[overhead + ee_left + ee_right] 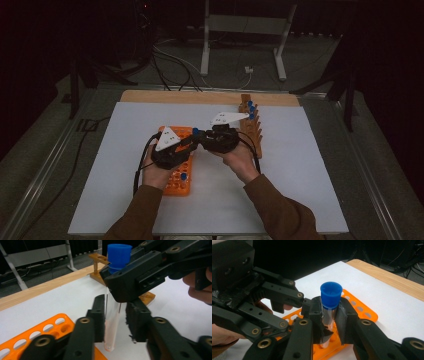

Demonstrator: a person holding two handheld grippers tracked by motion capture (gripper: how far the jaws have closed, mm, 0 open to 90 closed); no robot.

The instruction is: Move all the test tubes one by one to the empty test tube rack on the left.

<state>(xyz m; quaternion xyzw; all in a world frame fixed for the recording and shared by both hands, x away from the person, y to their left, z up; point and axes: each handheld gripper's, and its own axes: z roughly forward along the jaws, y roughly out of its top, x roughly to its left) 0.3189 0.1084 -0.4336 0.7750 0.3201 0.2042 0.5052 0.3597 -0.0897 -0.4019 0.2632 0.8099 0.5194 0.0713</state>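
Observation:
A clear test tube with a blue cap (331,293) stands upright in the air above the orange rack (176,187), held by both grippers at once. My right gripper (328,317) is shut on the tube just under the cap; its jaws also come in from the right in the left gripper view (140,277). My left gripper (115,320) is closed on the tube's lower glass (112,322), with the rounded bottom hanging free below the pads. From above, the two grippers (194,137) meet tip to tip at the rack's far end.
The orange rack (362,310) lies on the white mat (310,165) and holds another blue-capped tube (184,176). A wooden rack (254,132) with several blue-capped tubes (251,107) stands to the right. Metal stand legs (205,45) are on the floor beyond the table.

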